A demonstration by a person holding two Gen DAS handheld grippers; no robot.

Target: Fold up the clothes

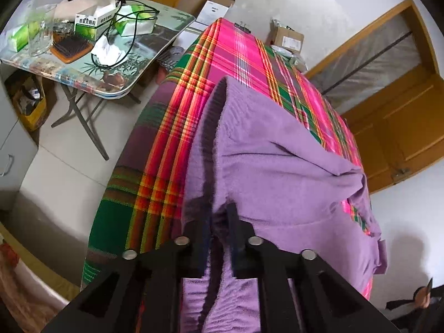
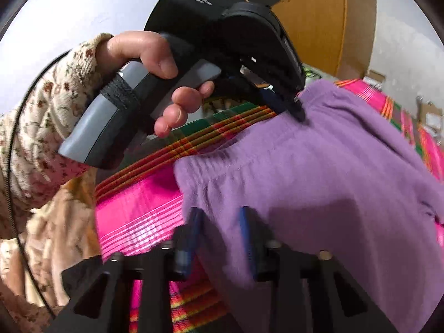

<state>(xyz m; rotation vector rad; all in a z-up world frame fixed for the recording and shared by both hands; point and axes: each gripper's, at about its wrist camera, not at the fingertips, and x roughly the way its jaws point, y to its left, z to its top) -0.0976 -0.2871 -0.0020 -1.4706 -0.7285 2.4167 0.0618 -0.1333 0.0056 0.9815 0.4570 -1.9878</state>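
Note:
A purple fleece garment lies on a bed under a pink, green and orange plaid sheet. My left gripper is shut on a fold of the garment's near edge, and the cloth rises in a ridge ahead of it. The right wrist view shows that left gripper, held by a hand, pinching the raised far edge of the garment. My right gripper straddles the garment's near edge. Its blue-padded fingers stand apart, with flat cloth between them.
Left of the bed stands a folding table with boxes, a glass jug, a hairbrush and cables. Cardboard boxes sit beyond the bed's far end. A wooden door is on the right. A person's floral sleeve fills the left.

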